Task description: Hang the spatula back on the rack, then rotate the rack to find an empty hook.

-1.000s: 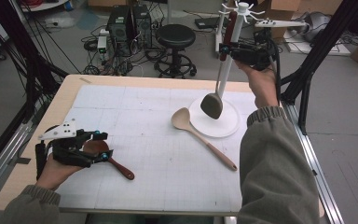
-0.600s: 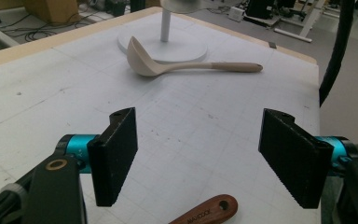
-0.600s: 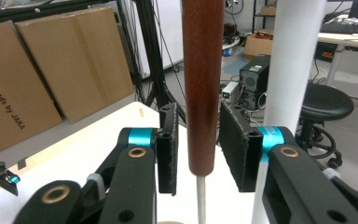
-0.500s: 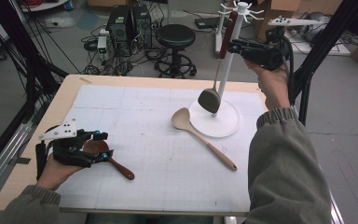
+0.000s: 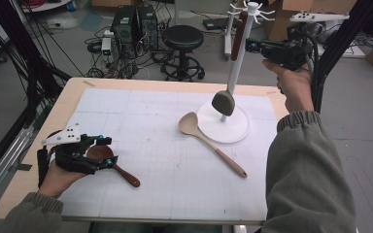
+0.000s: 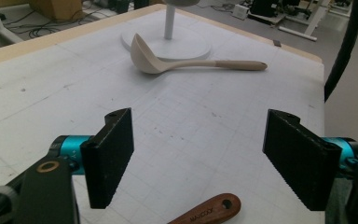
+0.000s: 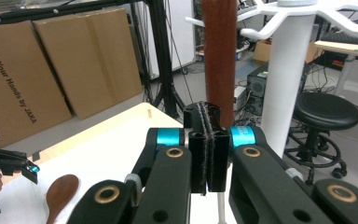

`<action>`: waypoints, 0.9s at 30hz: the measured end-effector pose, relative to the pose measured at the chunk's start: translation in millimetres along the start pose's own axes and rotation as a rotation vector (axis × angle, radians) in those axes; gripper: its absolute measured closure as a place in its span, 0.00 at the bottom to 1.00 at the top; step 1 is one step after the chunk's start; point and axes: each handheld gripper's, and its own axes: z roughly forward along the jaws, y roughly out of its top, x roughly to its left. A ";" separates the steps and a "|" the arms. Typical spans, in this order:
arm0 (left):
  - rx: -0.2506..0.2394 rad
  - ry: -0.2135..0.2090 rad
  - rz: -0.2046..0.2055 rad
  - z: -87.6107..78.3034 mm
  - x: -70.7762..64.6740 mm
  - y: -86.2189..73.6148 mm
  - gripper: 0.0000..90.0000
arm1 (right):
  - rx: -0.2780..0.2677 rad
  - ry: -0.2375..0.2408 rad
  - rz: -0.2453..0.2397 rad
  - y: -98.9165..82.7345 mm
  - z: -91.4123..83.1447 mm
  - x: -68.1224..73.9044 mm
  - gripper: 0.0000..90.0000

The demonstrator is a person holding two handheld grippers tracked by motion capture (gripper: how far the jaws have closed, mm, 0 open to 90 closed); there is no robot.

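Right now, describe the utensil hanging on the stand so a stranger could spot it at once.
Find the white stand with a round base near the table's far right side. From its top hooks hangs a dark spatula, head down just above the base. Unlike the pale ladle and the brown wooden spoon, which lie flat on the mat, it hangs upright.

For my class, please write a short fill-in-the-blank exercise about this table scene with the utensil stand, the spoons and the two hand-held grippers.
1. The dark spatula hangs from the white ____.
2. The beige ladle lies flat with its bowl at the edge of the stand's round ____.
3. The jaws of the right hand-held gripper are ____, with nothing between them.
4. The left hand-held gripper sits over the brown wooden ____, jaws open.

Missing words: stand; base; shut; spoon
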 end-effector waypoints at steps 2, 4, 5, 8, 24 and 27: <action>0.006 0.005 0.001 0.3 -0.1 -0.1 0.26 | -0.009 0.002 -0.005 1.1 -2.1 -0.1 1.00; 0.010 0.007 0.000 0.7 0.2 -0.2 0.26 | -0.019 0.002 -0.009 3.4 -4.9 -0.6 1.00; 0.010 0.009 -0.002 0.8 0.1 -0.2 0.26 | -0.023 -0.001 -0.010 5.1 -6.2 -0.6 1.00; 0.010 0.009 0.000 0.8 0.0 -0.1 0.25 | -0.027 -0.010 -0.020 10.6 -10.4 -1.4 1.00; 0.015 -0.004 0.006 2.8 -0.6 -0.4 0.26 | -0.064 -0.062 -0.003 22.3 -22.5 -9.7 1.00; 0.017 -0.008 0.006 3.4 -0.7 -0.5 0.26 | -0.068 -0.062 -0.009 24.2 -21.1 -8.2 1.00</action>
